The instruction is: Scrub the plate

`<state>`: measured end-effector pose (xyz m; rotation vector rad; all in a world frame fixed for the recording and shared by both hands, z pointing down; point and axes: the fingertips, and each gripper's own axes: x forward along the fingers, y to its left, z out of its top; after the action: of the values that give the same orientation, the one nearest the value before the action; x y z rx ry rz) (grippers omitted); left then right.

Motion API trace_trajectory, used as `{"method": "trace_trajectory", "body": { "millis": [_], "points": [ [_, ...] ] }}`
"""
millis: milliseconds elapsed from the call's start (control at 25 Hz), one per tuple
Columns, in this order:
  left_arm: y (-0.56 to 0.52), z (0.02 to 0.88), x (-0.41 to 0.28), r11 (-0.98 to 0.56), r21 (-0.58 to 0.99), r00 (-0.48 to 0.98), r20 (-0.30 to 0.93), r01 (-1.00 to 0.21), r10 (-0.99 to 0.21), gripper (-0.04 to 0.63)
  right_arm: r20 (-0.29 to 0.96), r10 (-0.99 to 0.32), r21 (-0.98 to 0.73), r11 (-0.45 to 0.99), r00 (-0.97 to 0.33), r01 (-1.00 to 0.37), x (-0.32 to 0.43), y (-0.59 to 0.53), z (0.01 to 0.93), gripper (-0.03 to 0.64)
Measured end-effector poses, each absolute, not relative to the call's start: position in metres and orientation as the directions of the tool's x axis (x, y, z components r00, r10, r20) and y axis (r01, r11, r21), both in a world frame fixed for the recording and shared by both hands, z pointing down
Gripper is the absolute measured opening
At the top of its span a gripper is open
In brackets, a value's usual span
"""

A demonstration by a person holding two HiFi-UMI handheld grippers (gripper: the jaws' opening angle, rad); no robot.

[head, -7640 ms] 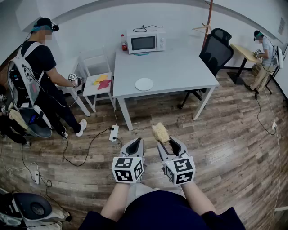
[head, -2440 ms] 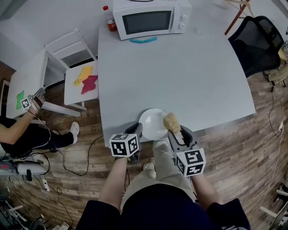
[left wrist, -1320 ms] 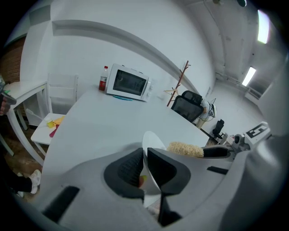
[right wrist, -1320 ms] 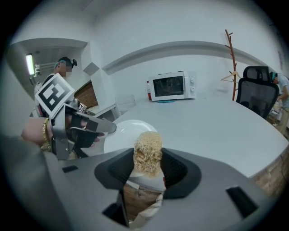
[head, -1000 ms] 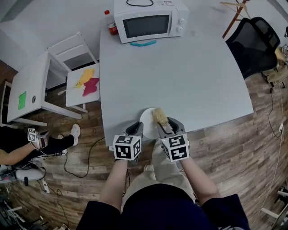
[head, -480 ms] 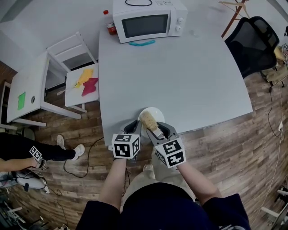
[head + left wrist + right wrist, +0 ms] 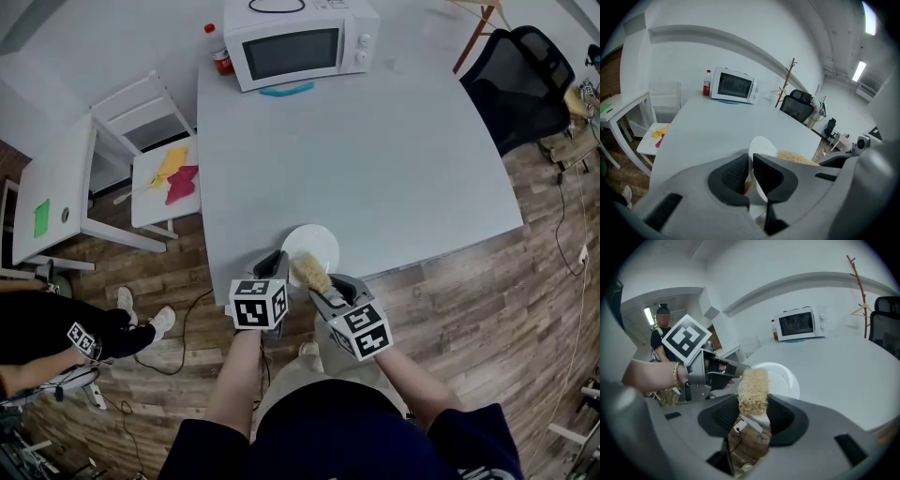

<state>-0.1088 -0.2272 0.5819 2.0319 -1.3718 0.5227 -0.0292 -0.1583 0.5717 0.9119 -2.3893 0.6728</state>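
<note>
A white plate [image 7: 313, 247] lies at the near edge of the grey table [image 7: 375, 159]. My left gripper [image 7: 277, 265] is shut on the plate's left rim; in the left gripper view the thin rim [image 7: 759, 149] stands pinched between the jaws of the left gripper [image 7: 751, 163]. My right gripper [image 7: 319, 284] is shut on a tan fibrous scrubber [image 7: 308, 273], whose tip rests over the plate's near rim. In the right gripper view the scrubber [image 7: 753, 389] rises between the jaws of the right gripper [image 7: 753, 407], with the plate [image 7: 783, 379] behind and the left gripper [image 7: 732, 372] beside it.
A microwave [image 7: 298, 39], a red bottle [image 7: 217, 60] and a teal object [image 7: 287, 89] stand at the table's far side. A white chair with coloured cloths [image 7: 171, 174] and a small white table [image 7: 52, 202] stand at the left, a black office chair [image 7: 517, 75] at the right. Another person [image 7: 42, 330] crouches at the lower left.
My right gripper has swung the scrubber left and nearer, from the plate's right side to its near rim. The left gripper stays clamped on the plate's rim.
</note>
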Motion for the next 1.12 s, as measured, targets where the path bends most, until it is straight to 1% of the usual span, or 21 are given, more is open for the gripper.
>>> {"method": "trace_trajectory", "body": {
  "millis": [320,680,920,1120],
  "points": [
    [-0.226,0.584,-0.108,-0.279,0.244,0.37,0.635,-0.929,-0.678,0.041,0.642,-0.442,-0.251,0.652,-0.627,-0.716,-0.01,-0.158,0.582,0.179],
    [-0.227,0.582,-0.107,-0.285,0.235,0.369,0.631,-0.929,-0.683,0.041,0.693,-0.499,-0.178,0.581,-0.52,-0.794,0.025,-0.191,0.59,0.179],
    [-0.225,0.583,-0.106,-0.289,0.239,0.375,0.631,-0.927,-0.679,0.041,0.684,-0.528,-0.137,0.584,-0.503,-0.8,0.013,-0.221,0.585,0.179],
    [-0.224,0.585,-0.108,-0.281,0.238,0.368,0.637,-0.93,-0.677,0.041,0.658,-0.536,-0.145,0.6,-0.529,-0.787,-0.01,-0.236,0.575,0.179]
  ]
}}
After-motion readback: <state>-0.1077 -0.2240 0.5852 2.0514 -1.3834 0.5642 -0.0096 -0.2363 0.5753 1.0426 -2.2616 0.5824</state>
